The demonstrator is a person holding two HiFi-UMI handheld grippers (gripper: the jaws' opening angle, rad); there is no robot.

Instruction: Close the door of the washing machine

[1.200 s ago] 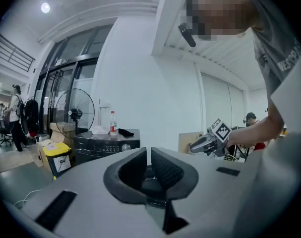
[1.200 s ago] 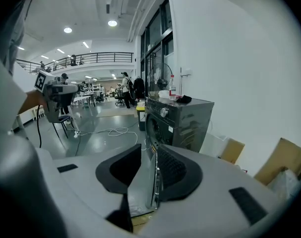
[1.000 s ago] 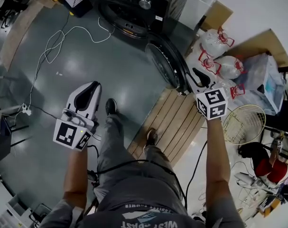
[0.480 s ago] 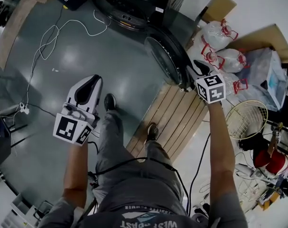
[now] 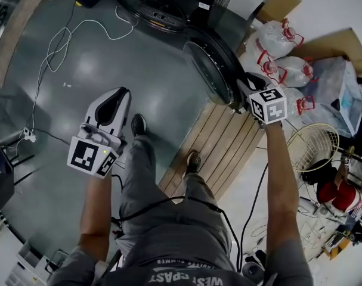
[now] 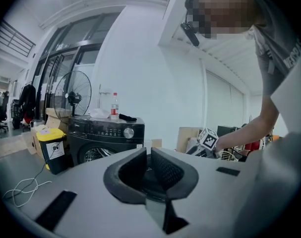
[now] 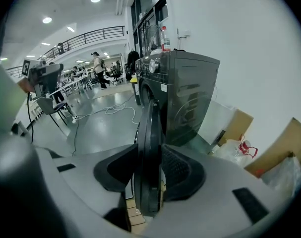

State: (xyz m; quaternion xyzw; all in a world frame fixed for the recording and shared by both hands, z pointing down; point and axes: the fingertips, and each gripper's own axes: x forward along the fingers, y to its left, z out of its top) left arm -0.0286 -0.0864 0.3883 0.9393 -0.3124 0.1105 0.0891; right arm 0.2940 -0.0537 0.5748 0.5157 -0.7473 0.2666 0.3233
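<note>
The black washing machine [image 5: 163, 11] stands at the top of the head view, its round door [image 5: 207, 70] swung wide open towards me. My right gripper [image 5: 245, 93] is at the door's outer rim. In the right gripper view the door [image 7: 150, 118] runs edge-on between the two pads of the right gripper [image 7: 149, 151], whose jaws are opening; the left pad stands off the rim. My left gripper [image 5: 117, 95] hangs over the grey floor, well left of the door, shut with nothing in it [image 6: 148, 157]. The washing machine [image 6: 108, 138] shows beyond it.
A wooden pallet [image 5: 219, 151] lies under the door's end. Water jugs [image 5: 276, 64], bags and a wire fan guard [image 5: 312, 148] crowd the right. A white cable [image 5: 61, 46] loops over the floor at left. A yellow bin [image 6: 51, 148] stands left of the machine.
My right gripper has come down and in onto the door's rim. My left gripper has sunk slightly.
</note>
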